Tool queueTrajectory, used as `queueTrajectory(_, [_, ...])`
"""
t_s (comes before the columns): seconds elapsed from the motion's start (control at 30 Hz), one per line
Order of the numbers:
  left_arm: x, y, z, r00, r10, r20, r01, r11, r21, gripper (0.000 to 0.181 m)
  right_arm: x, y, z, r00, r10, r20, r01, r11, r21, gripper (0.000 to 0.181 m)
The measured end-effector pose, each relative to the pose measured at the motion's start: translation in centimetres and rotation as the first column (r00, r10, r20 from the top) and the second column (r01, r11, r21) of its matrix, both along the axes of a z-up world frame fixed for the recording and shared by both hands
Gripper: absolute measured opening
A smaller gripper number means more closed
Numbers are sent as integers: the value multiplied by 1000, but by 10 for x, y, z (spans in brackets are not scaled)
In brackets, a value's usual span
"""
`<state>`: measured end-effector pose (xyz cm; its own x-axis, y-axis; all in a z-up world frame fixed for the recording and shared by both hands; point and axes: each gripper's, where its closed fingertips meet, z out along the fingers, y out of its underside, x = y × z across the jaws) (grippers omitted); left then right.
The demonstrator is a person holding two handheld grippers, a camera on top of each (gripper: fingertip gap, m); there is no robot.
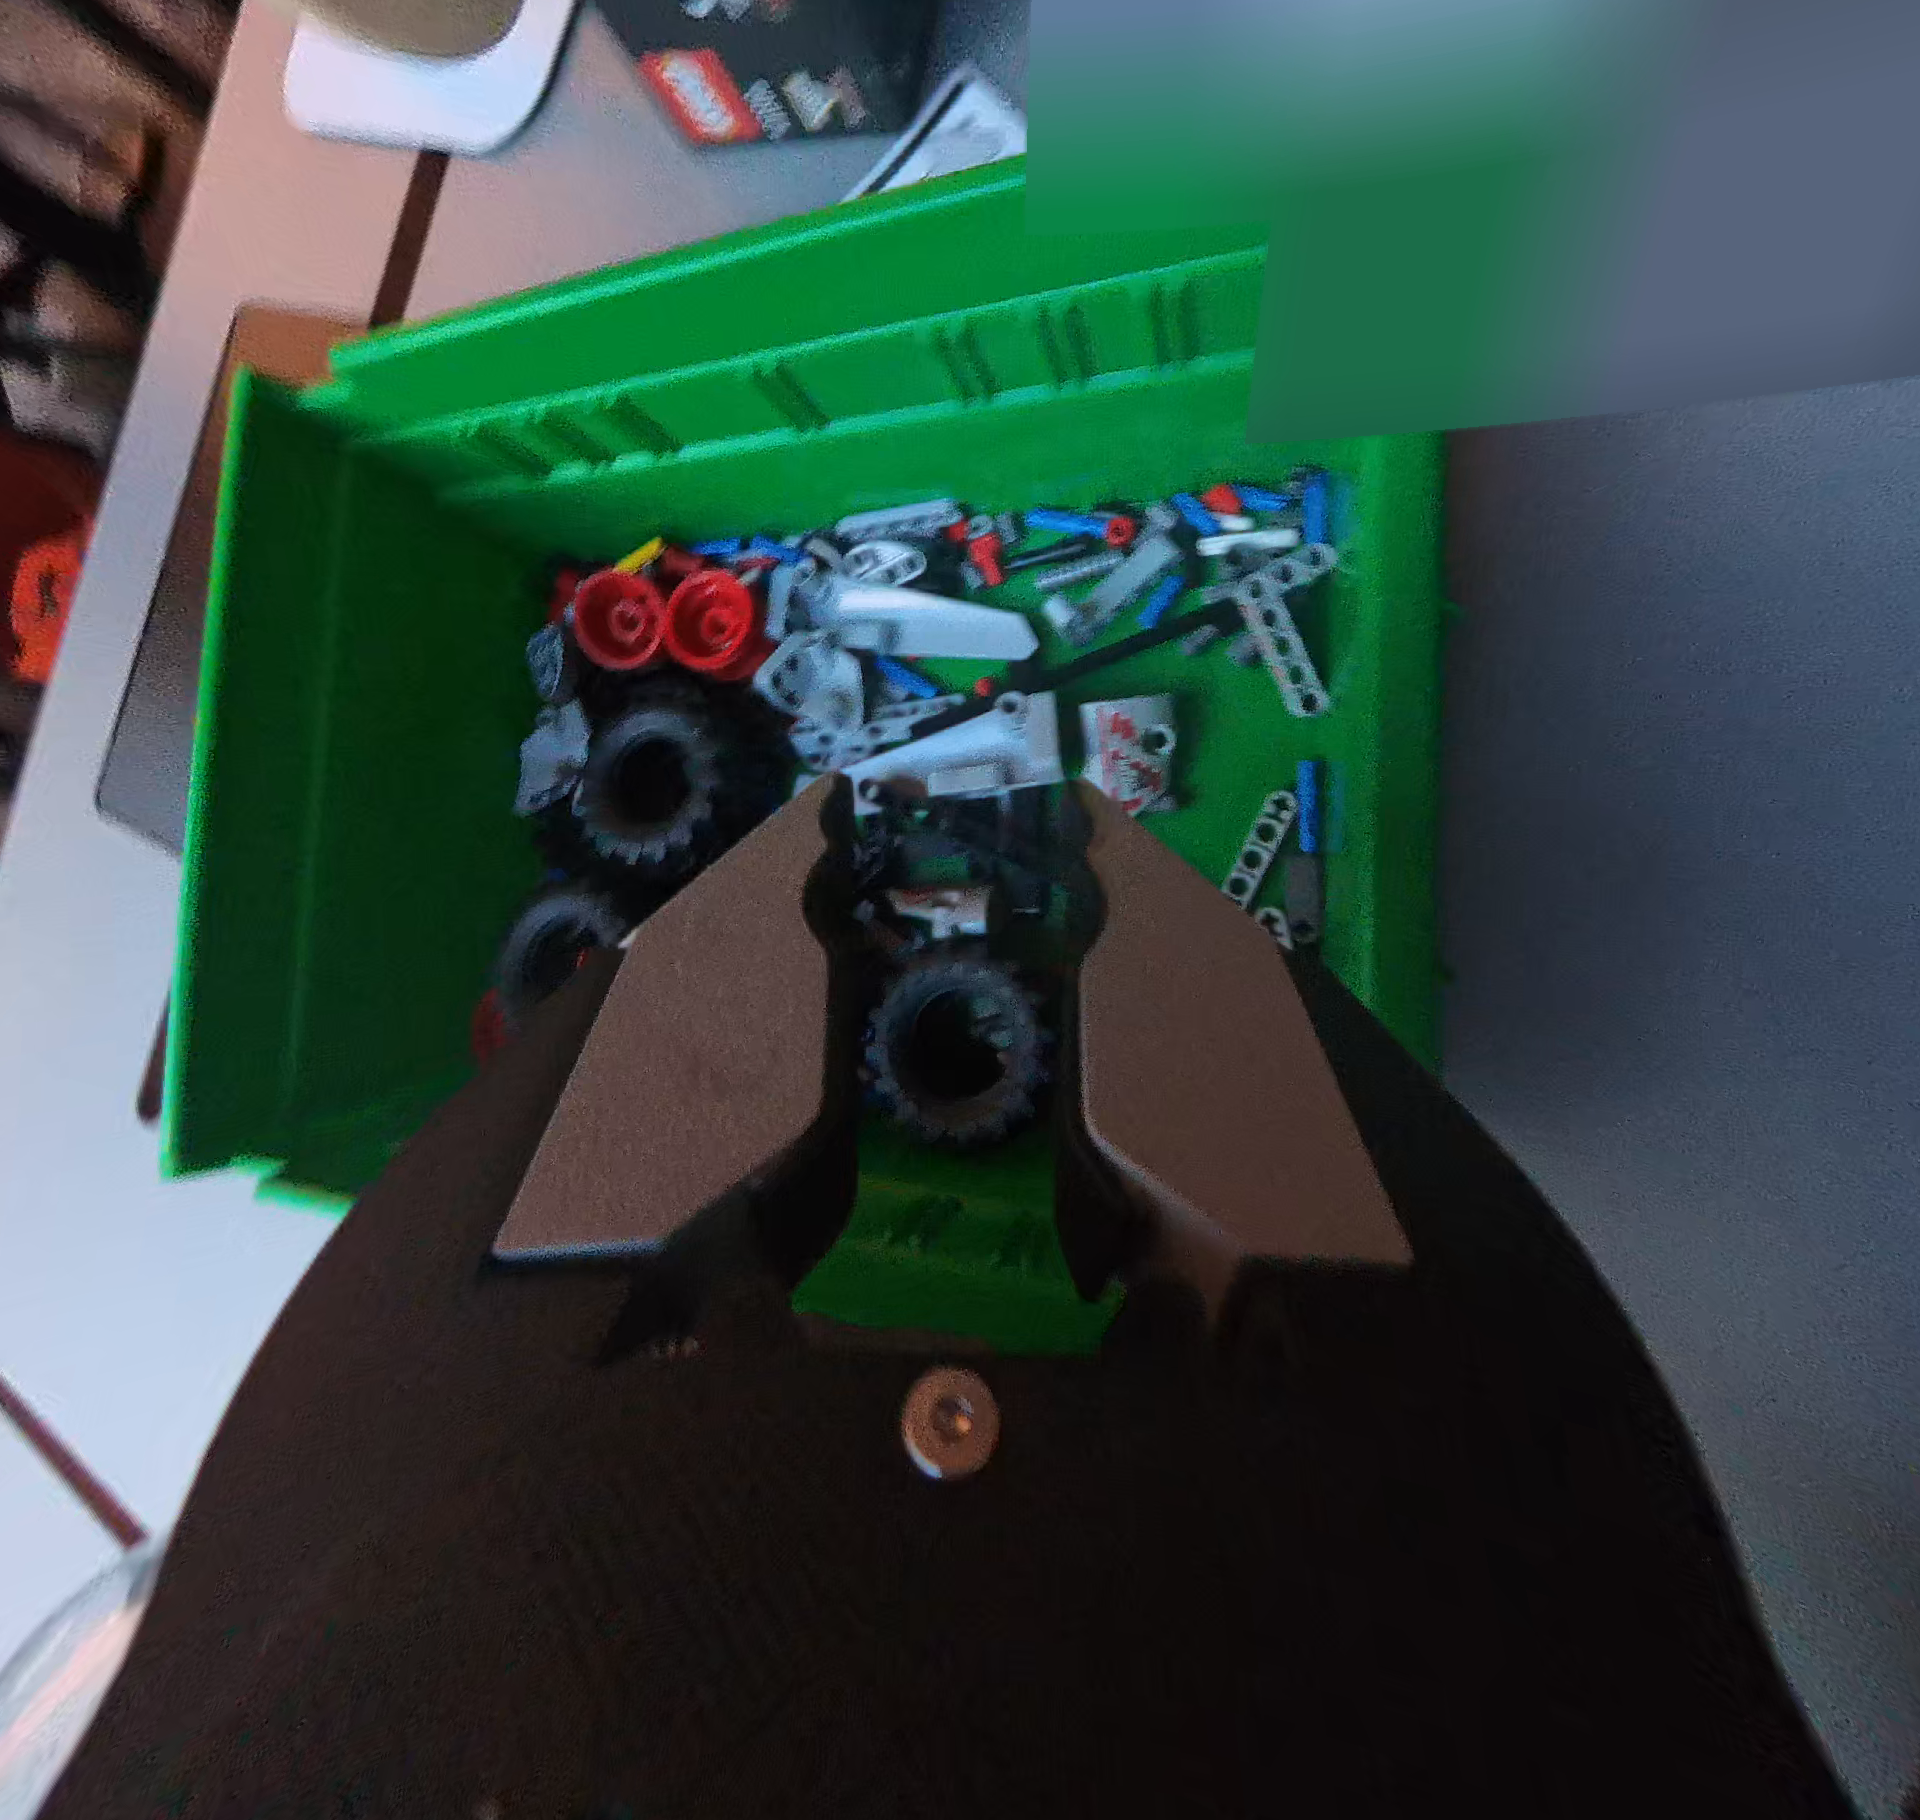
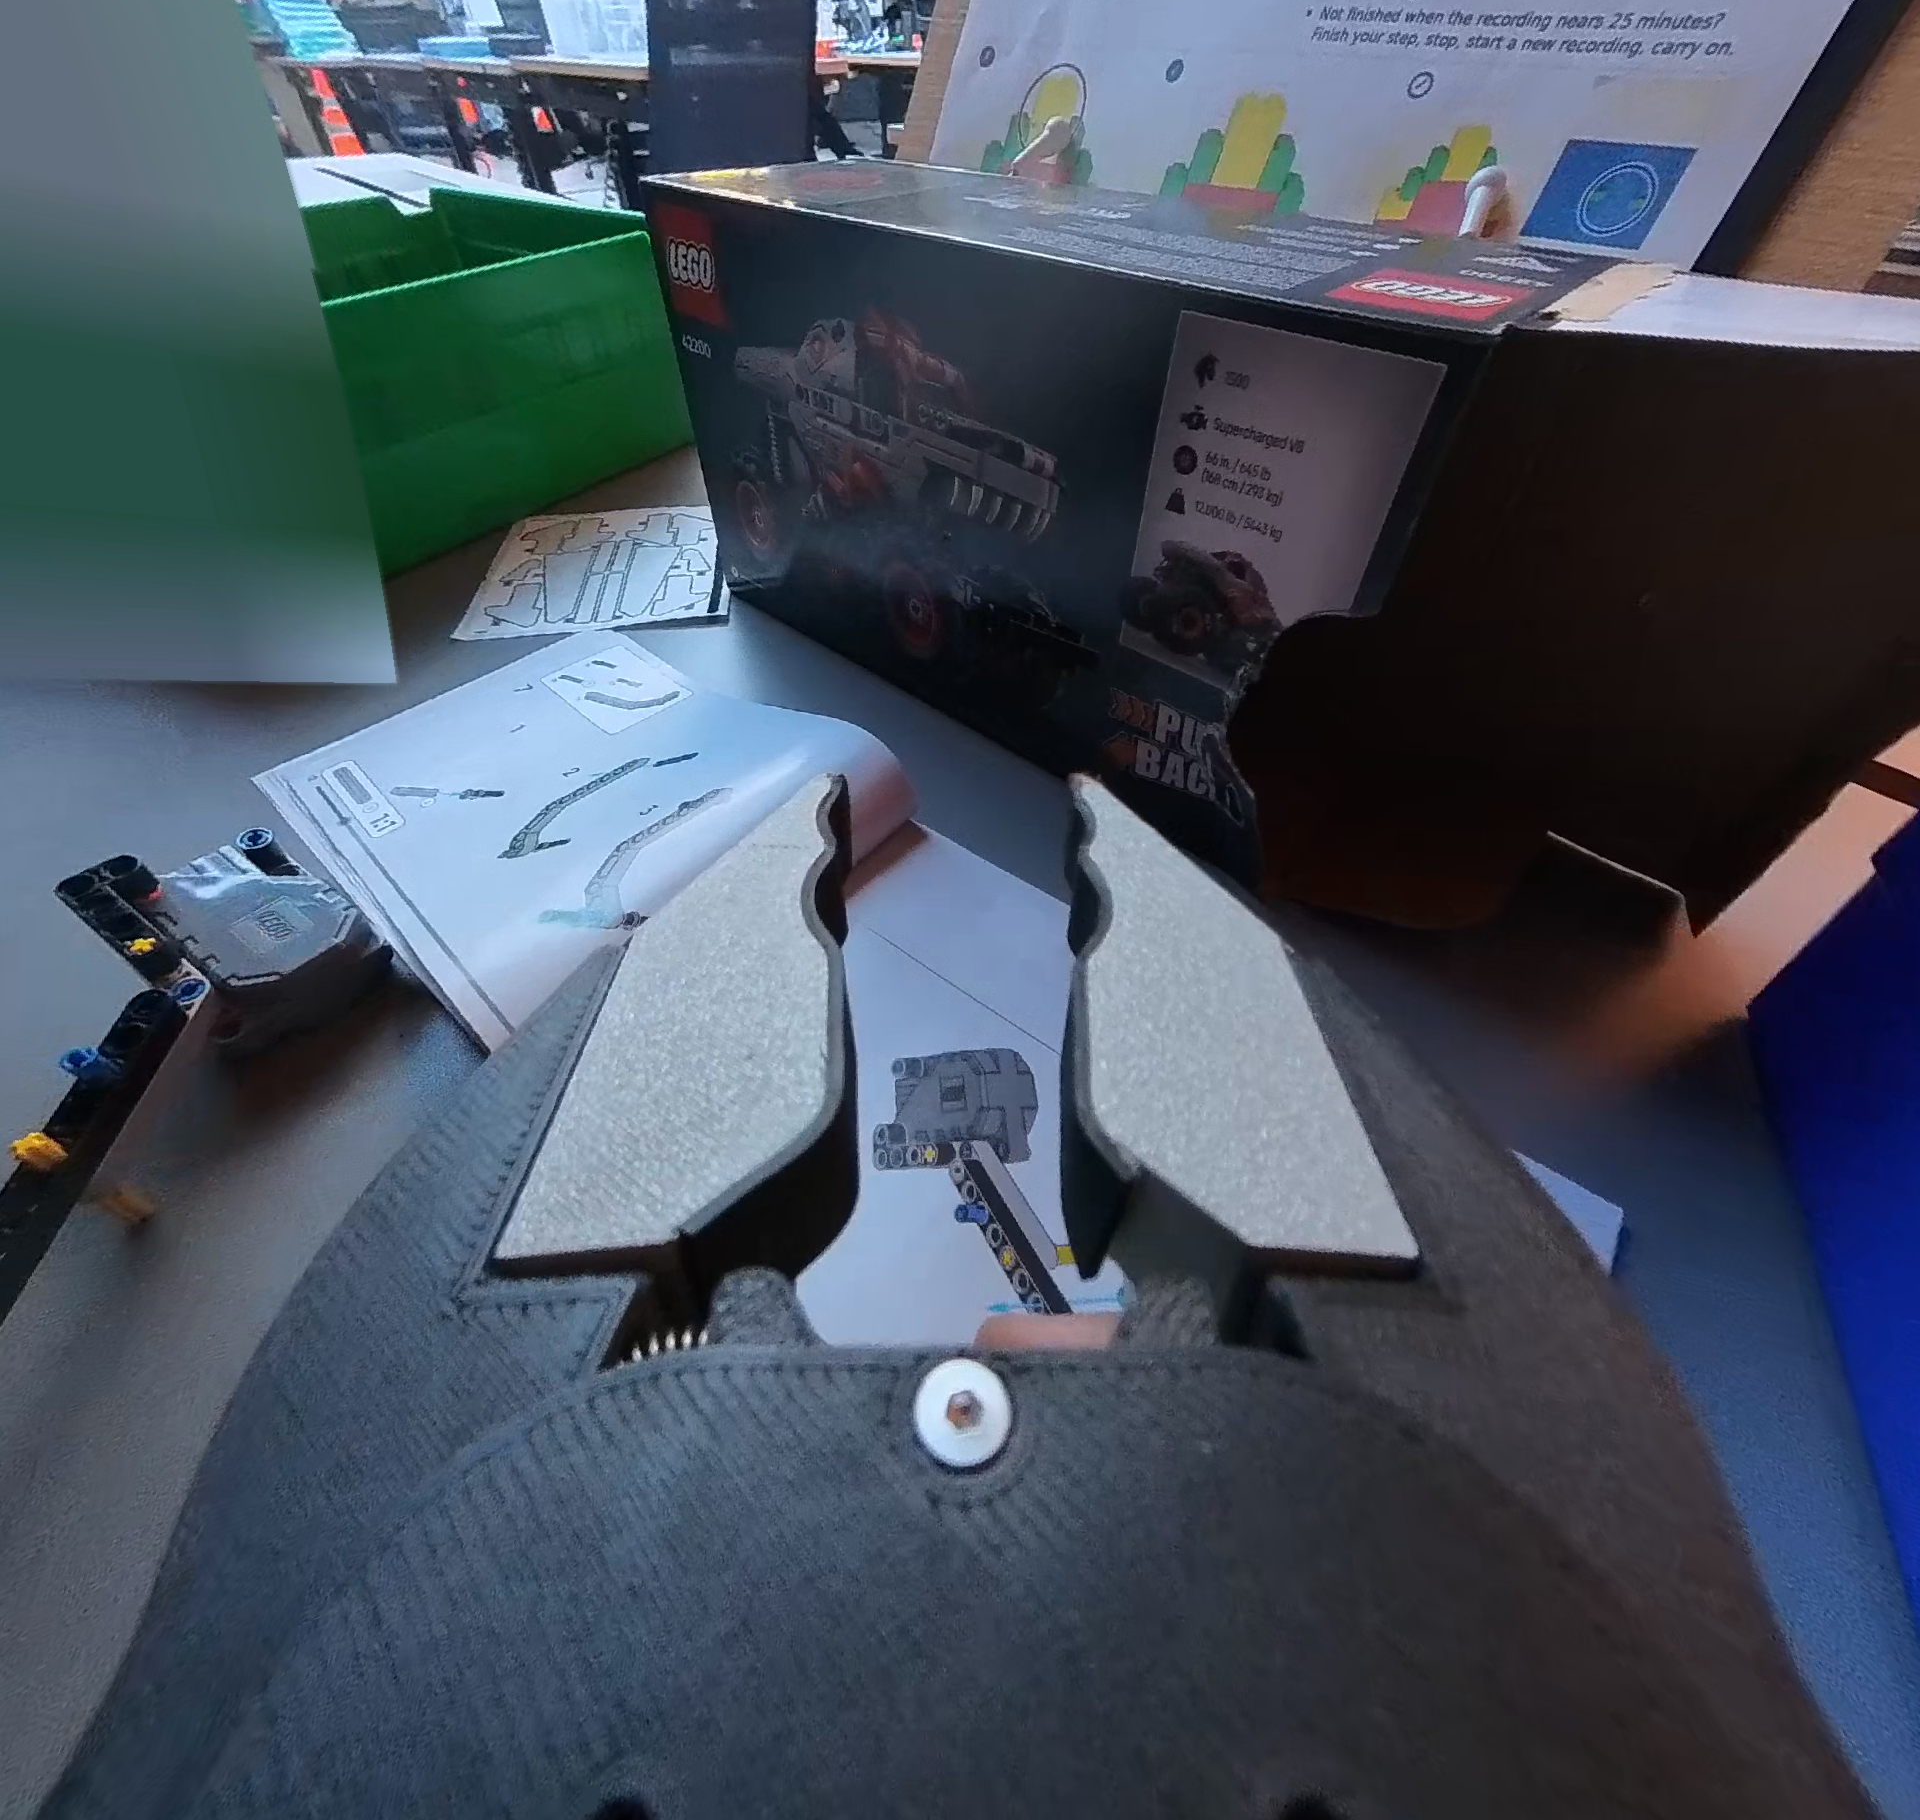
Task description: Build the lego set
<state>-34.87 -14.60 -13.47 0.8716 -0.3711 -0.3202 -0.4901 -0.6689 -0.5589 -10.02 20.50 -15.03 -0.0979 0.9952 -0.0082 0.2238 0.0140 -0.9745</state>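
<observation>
Left gripper point(image 1: 951, 814): hanging over the green bin point(image 1: 343, 731), fingers spread apart and holding nothing. Tips sit just above the pile, near the middle of the bin.

Bin contents: loose Technic bits all heaped at the bin's far end. 2 red wheel hubs point(image 1: 665, 620), black knobby tyres point(image 1: 652, 778), 1 more tyre point(image 1: 956, 1048) right between the fingers, grey beams point(image 1: 1283, 627), blue pins, white panels point(image 1: 935, 622). View's blurry, so small parts are hard to call.

Right gripper point(image 2: 951, 835): also released and empty, parked over the open instruction booklet point(image 2: 582, 783), which lies in front of the bin.

Started build: dark grey pull-back motor point(image 2: 275, 929) with a black beam point(image 2: 94, 1095) pinned to it, on the table just left of the booklet. Looks like early steps only.

Set box point(image 2: 1039, 440): standing beside the bin, sticker sheet point(image 2: 592, 570) flat between them.

Step in hand (my guess): fishing the next part out of the bin.

How to do it well: check the booklet page first, then go for 1 piece lying clear of the heap. Come down straight, close on its flat sides. Pins will skitter away if nudged, so pinch slow.
</observation>
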Motion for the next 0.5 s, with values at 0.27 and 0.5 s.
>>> queueTrajectory(0.27, [-71, 15, -2, 905, 404, -133, -420, 899, -123, 41, -2, -10, -2, 999, 53, 12, -53, 999, 12, 36])
queueTrajectory(0.5, [-65, 9, -46, 896, 444, -16, -398, 785, -475, 17, 0, -18, 1, 996, 94, -3, -94, 996, -3, 33])
